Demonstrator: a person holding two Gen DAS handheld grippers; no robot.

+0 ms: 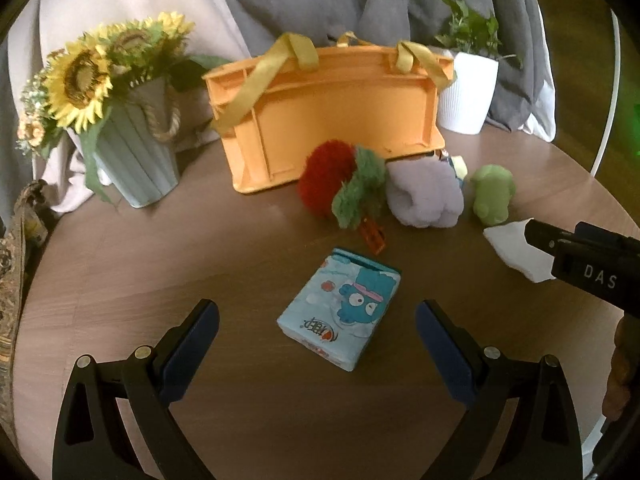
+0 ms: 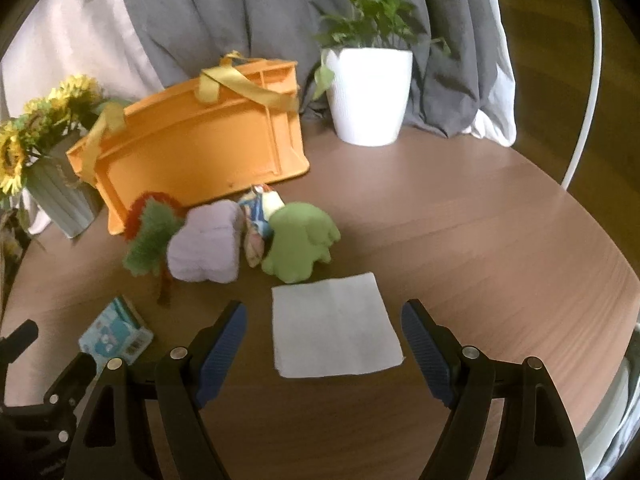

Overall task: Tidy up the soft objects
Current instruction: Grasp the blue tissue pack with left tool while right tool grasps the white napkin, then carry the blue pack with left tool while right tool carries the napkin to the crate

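An orange basket (image 1: 332, 116) with yellow straps lies tipped on its side at the back of the round table; it also shows in the right wrist view (image 2: 196, 148). In front of it lie a red-and-green plush (image 1: 344, 184), a lilac rolled towel (image 1: 424, 192) and a green soft toy (image 1: 494, 194). A blue cartoon tissue pack (image 1: 340, 308) lies between the open fingers of my left gripper (image 1: 318, 320). A white folded cloth (image 2: 334, 326) lies flat between the open fingers of my right gripper (image 2: 324, 320).
A sunflower vase (image 1: 132, 152) stands at the back left and a white potted plant (image 2: 370, 92) at the back right. Grey and white drapes hang behind. An orange clip (image 1: 374, 238) lies by the plush. The table edge (image 2: 616, 280) curves on the right.
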